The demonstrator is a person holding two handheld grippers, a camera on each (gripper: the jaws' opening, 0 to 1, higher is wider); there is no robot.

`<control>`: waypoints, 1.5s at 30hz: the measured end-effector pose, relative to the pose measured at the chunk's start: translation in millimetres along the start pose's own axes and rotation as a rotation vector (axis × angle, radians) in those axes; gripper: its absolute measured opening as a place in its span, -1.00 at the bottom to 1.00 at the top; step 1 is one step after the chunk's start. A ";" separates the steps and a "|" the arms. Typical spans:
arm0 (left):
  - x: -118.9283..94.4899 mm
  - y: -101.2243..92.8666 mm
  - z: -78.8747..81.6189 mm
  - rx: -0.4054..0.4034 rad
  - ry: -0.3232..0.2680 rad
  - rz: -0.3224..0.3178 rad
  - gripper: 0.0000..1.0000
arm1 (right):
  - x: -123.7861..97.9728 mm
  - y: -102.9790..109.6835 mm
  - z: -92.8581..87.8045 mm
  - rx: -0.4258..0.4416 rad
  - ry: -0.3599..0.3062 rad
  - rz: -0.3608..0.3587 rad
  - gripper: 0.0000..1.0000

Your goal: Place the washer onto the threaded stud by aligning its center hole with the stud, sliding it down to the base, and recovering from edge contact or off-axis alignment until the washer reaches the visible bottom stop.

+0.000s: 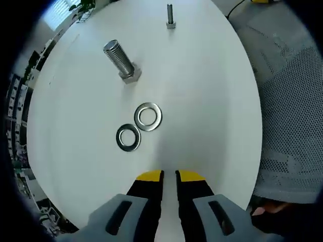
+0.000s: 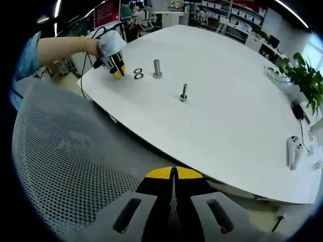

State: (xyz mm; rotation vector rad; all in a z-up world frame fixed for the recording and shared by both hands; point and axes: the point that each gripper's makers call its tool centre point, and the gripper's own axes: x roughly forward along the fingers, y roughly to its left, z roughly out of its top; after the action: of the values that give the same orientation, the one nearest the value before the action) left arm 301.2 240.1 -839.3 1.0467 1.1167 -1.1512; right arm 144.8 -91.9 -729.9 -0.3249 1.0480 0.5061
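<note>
Two steel washers lie flat on the white table (image 1: 75, 116), one (image 1: 148, 116) just beyond the other (image 1: 128, 137), edges almost touching. A thick threaded stud (image 1: 120, 59) stands past them on a nut base. A thin stud (image 1: 170, 15) stands at the far edge. My left gripper (image 1: 169, 176) hovers short of the washers, its yellow tips a narrow slit apart with nothing between. In the right gripper view the left gripper (image 2: 117, 70) sits beside the washers (image 2: 138, 75) and thick stud (image 2: 157, 69). My right gripper (image 2: 174, 174) is shut and empty, off the table over grey mesh.
A grey mesh chair (image 2: 65, 151) stands against the table's near edge, also the mesh chair (image 1: 292, 101) on the right. A person's arm in a blue sleeve (image 2: 30, 55) holds the left gripper. White controllers (image 2: 292, 148) and a plant (image 2: 298, 75) are at the far right.
</note>
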 end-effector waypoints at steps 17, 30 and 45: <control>3.0 -0.5 3.2 0.055 0.071 0.022 -0.84 | 0.1 -0.3 0.1 -0.001 0.001 0.005 -0.93; 2.9 -0.9 2.3 0.027 0.093 -0.003 -0.84 | -0.6 0.0 0.3 0.002 -0.008 0.009 -0.93; 3.1 -0.1 2.0 0.026 0.085 -0.011 -0.84 | -0.2 0.4 0.4 0.002 -0.006 0.013 -0.93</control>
State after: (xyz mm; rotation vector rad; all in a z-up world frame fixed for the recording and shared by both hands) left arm 301.5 237.7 -842.1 1.1196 1.1778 -1.1418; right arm 144.8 -91.3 -729.6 -0.3146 1.0451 0.5173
